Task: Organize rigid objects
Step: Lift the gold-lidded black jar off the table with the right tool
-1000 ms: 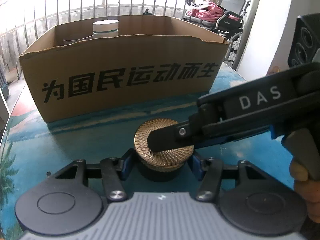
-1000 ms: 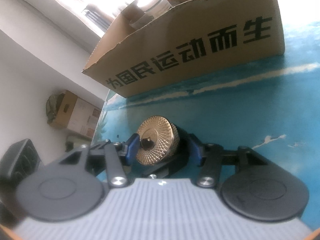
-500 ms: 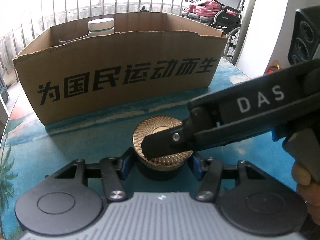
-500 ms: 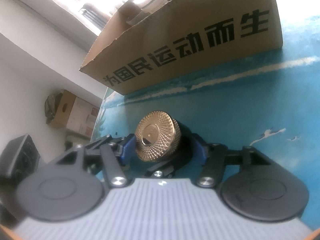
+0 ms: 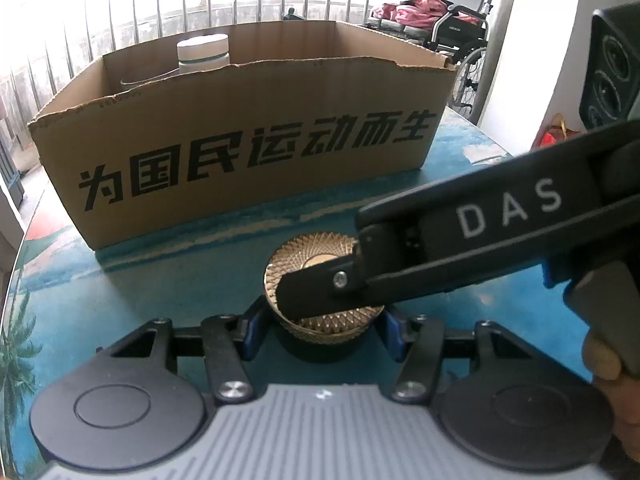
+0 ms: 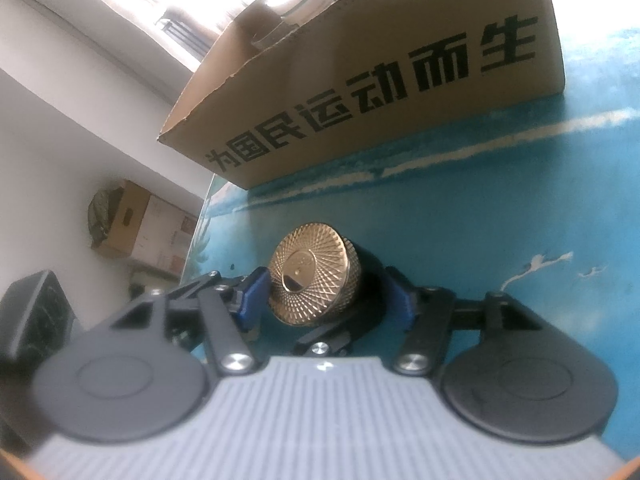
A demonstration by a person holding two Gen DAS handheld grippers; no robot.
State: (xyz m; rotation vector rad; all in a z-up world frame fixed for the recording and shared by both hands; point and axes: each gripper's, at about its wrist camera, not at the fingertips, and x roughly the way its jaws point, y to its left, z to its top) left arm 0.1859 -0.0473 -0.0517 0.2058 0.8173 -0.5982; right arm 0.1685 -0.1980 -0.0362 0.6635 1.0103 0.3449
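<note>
A jar with a gold knurled lid (image 5: 308,252) and a black body (image 5: 320,346) stands on the blue table (image 5: 120,280), in front of a cardboard box (image 5: 248,148). My left gripper (image 5: 322,332) is shut on the jar's body, a blue pad on each side. From the right, my right gripper reaches in; one of its fingers (image 5: 316,292) lies across the lid. In the right wrist view the lid (image 6: 312,276) sits between the right gripper (image 6: 326,292) jaws. They stand open, with a gap at the right pad. The cardboard box (image 6: 380,80) rises just behind.
A white-capped bottle (image 5: 203,54) stands inside the box at its back left. A black speaker (image 5: 612,68) and a wheelchair piled with pink cloth (image 5: 440,12) are off to the right. A carton (image 6: 148,224) sits by the wall beyond the table edge.
The right gripper's jaws have widened off the gold lid, and its finger has slid a little across the lid in the left wrist view. The left gripper keeps its hold.
</note>
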